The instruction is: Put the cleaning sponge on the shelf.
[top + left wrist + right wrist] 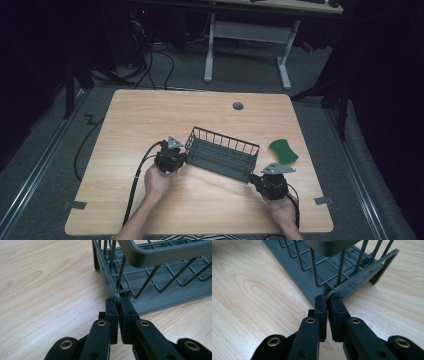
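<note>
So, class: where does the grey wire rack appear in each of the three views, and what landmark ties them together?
High view: the rack sits mid-table, between the two grippers.
Left gripper view: upper right, its bottom wire pinched in the jaws.
Right gripper view: top centre, its corner wire pinched.
Shared landmark: the wooden table.

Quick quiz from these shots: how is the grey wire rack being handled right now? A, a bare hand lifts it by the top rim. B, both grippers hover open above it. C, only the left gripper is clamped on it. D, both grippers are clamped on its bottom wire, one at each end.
D: the left gripper and the right gripper each pinch the rack at its bottom wire, at opposite ends.
</note>
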